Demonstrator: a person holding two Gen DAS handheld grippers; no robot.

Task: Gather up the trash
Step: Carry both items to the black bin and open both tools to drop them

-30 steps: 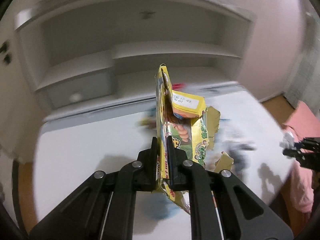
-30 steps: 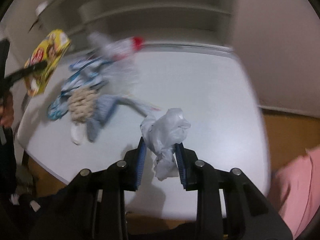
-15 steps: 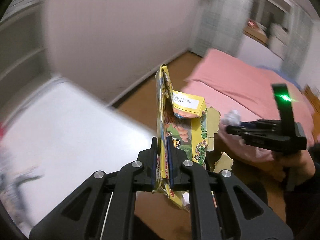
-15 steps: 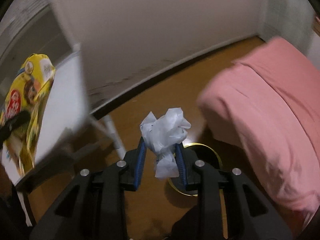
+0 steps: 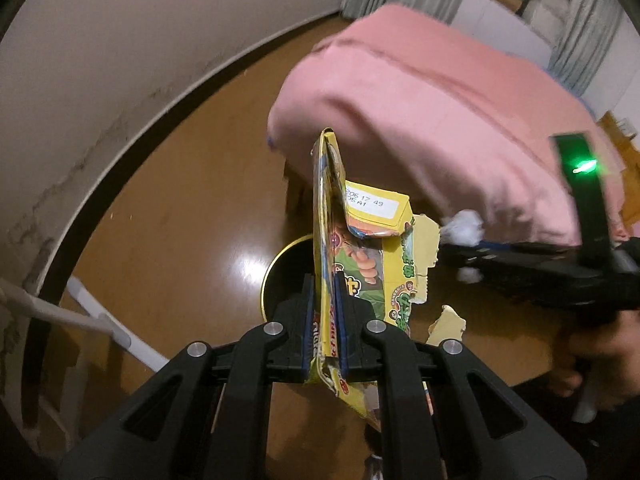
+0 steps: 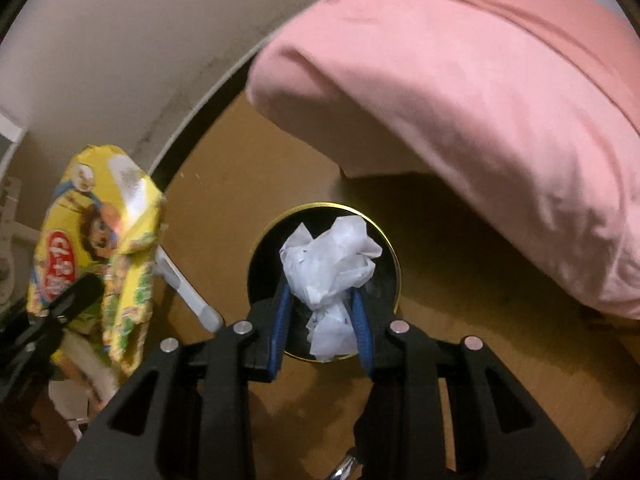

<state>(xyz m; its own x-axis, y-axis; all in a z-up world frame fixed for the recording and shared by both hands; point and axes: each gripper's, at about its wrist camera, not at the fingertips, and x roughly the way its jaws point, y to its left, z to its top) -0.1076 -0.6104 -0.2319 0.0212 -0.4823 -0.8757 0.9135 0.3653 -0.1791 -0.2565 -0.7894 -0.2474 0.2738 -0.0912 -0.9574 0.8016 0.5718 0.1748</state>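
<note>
desk gone | bin [image 6: 394, 258] now under tissue [image 6: 330, 268] | box [image 5: 362, 276] prob. beside

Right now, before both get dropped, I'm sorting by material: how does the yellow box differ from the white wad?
The yellow box is flattened, torn printed cardboard; the white wad is plain, crumpled, thin and soft-looking. The box sits in the left gripper, nearly closed on it; the wad keeps the right gripper wider apart. The wad hangs over the round black bin; the box is off to its side. Both are clamped.
</note>
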